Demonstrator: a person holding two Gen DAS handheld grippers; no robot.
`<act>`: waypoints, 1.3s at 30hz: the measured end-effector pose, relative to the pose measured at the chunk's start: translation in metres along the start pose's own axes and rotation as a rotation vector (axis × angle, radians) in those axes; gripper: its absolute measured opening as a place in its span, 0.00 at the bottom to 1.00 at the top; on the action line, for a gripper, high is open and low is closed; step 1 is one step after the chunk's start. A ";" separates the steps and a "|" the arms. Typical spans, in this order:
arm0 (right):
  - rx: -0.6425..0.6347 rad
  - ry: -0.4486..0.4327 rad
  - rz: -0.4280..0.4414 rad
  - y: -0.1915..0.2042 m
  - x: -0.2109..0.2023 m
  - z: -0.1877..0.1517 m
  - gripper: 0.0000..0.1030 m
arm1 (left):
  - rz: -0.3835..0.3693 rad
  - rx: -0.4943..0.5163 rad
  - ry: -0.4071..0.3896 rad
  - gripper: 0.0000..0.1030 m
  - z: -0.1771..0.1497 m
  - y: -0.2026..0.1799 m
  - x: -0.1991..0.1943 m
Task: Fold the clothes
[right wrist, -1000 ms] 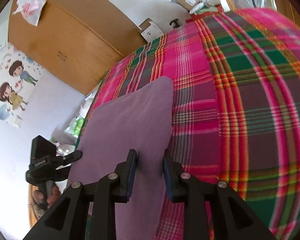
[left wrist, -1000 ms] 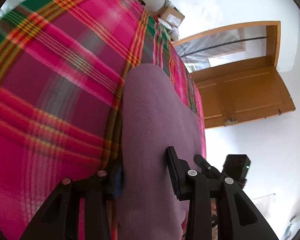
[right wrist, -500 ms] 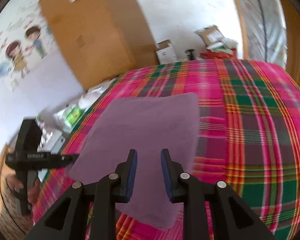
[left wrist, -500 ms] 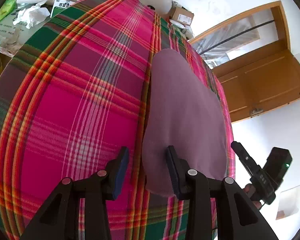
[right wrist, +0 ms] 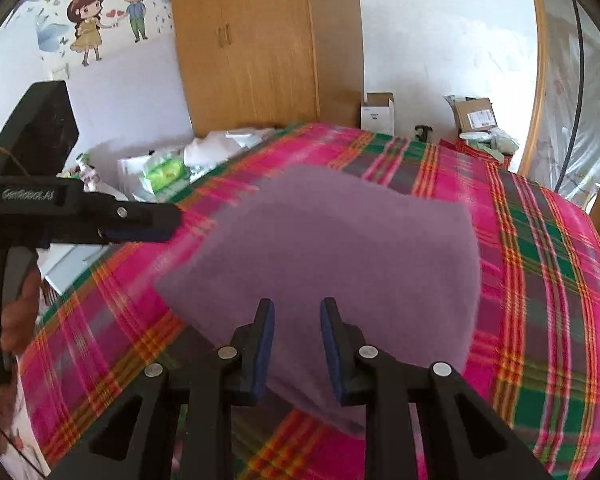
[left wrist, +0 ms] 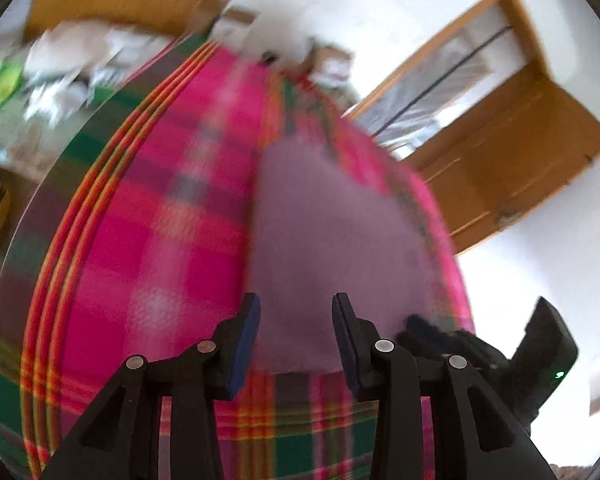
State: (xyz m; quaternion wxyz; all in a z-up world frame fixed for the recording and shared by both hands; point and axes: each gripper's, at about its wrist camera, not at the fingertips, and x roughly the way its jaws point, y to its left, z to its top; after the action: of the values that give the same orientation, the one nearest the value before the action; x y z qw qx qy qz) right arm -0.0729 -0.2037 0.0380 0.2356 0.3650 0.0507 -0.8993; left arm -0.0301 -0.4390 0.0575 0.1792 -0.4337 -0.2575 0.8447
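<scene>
Purple garment (right wrist: 332,248) lies flat as compact rectangle on plaid bedspread (right wrist: 540,280), centre frame in right wrist view. Right gripper (right wrist: 296,320) spread, holding nothing, poised over garment's near edge. Left gripper (left wrist: 294,320) also spread and empty; its view blurred. Fits either finished fold or pause before another fold. Any further fold needs pinch at near edge.

A purple garment (right wrist: 340,248) of soft, fuzzy cloth is laid flat on the plaid bedcover (right wrist: 540,280), folded into a compact, roughly rectangular block with smooth top and rounded edges. It (left wrist: 332,232) is held by nothing.
</scene>
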 end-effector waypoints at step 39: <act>0.156 0.064 -0.099 -0.045 -0.029 -0.062 0.15 | 0.100 0.021 0.067 0.37 -0.020 -0.010 0.044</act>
State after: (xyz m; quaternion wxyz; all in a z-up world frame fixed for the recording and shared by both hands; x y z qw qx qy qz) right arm -0.0363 -0.1365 0.0085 0.1600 0.4079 0.0059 -0.8989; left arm -0.0371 -0.4024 0.0250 0.1502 -0.4723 -0.2204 0.8401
